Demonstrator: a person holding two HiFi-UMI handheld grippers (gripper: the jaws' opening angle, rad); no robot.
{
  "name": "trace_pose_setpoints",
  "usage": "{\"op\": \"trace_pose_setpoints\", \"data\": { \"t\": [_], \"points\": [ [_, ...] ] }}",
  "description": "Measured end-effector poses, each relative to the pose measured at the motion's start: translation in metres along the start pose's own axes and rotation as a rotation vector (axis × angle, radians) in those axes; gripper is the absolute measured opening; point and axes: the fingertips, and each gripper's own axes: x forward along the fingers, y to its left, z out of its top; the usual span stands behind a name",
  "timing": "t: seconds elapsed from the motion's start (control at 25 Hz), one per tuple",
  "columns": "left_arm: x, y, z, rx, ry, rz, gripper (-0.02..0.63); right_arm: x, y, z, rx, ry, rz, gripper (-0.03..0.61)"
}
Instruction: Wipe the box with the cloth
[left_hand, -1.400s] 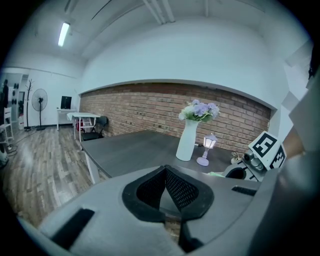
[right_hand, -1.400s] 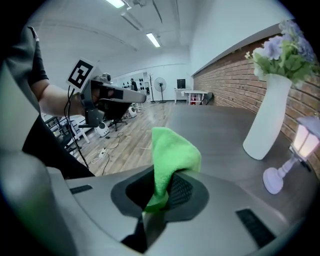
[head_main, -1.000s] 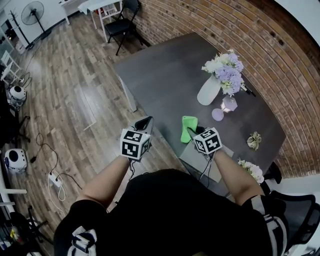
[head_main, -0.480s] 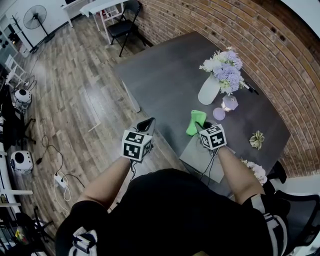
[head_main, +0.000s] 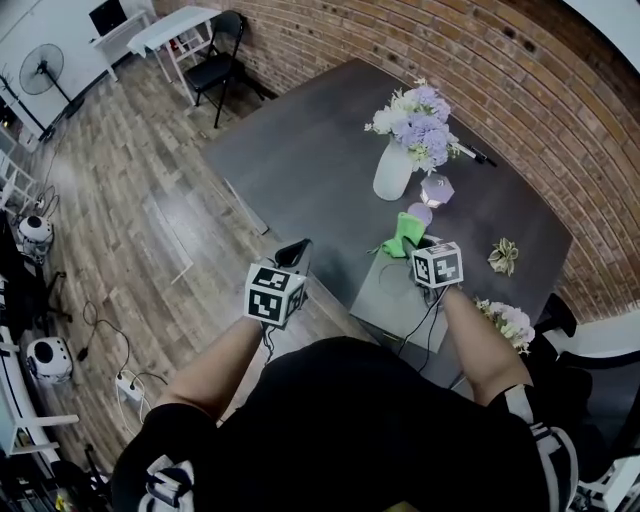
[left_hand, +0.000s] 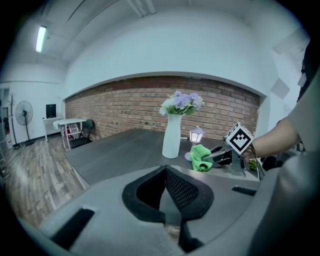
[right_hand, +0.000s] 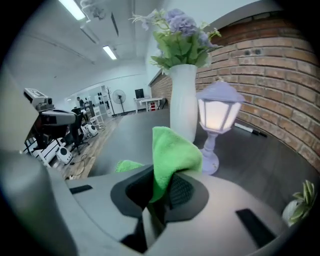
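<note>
A flat grey box (head_main: 392, 297) lies at the near edge of the dark table (head_main: 300, 150). My right gripper (head_main: 418, 243) is over the box's far edge, shut on a bright green cloth (head_main: 404, 236). The cloth (right_hand: 172, 150) sticks up out of the jaws of the right gripper (right_hand: 162, 187) and hangs just in front of the lantern. The left gripper view shows the same cloth (left_hand: 201, 156) bunched at the tip of the right gripper (left_hand: 220, 155). My left gripper (head_main: 293, 253) hovers over the floor left of the table, its jaws (left_hand: 165, 175) shut on nothing.
A white vase (head_main: 392, 172) of purple and white flowers and a small lit lantern (head_main: 436, 190) stand just beyond the cloth. A dried flower (head_main: 502, 256) and a white bunch (head_main: 508, 322) lie at the right. A brick wall borders the table; a black chair (head_main: 215, 55) stands far off.
My right gripper has carried the green cloth from the box's far left corner to the far side, close to the lantern. The left gripper has hardly moved.
</note>
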Motion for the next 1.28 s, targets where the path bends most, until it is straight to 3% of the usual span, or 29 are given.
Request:
{"op": "trace_pose_setpoints", "data": {
  "t": [0.76,1.28],
  "points": [
    [0.041,-0.082,0.007,0.070,0.006,-0.213,0.008,-0.101,-0.098,-0.091,0.201,0.040,-0.307,0.044],
    [0.043,-0.111,0.003,0.079,0.003,-0.263,0.008,-0.143,-0.120,-0.121,0.230,0.066,-0.441,0.044]
  ]
}}
